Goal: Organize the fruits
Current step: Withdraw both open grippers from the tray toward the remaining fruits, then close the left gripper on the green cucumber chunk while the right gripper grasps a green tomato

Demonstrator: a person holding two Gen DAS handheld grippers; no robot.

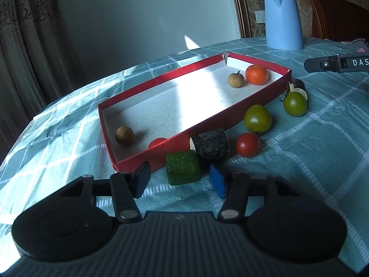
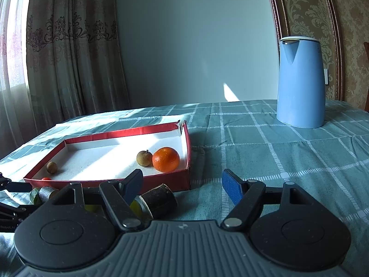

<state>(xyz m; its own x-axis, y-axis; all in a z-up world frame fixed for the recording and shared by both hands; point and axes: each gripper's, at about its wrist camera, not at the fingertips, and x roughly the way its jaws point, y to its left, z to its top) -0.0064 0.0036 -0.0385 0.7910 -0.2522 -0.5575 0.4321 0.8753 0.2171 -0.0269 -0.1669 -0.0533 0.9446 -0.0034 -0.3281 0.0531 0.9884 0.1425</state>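
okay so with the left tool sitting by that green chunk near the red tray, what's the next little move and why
Probably ease the left tool forward so its open fingers straddle the green chunk, then close. The chunk lies on the cloth just outside the red tray, ahead of the fingertips, with neither pad touching it.

Matt woven checked cloth point(image 1: 299, 184) on tabletop; red cardboard tray point(image 1: 175, 143) w/ rough white inside; glossy green tomatoes point(image 1: 257, 118); smooth plastic kettle point(image 2: 299, 80).

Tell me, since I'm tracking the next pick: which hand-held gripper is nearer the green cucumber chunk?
Left. The left hand-held gripper has the green cucumber chunk between its fingertips; the right hand-held gripper sits farther along the box.
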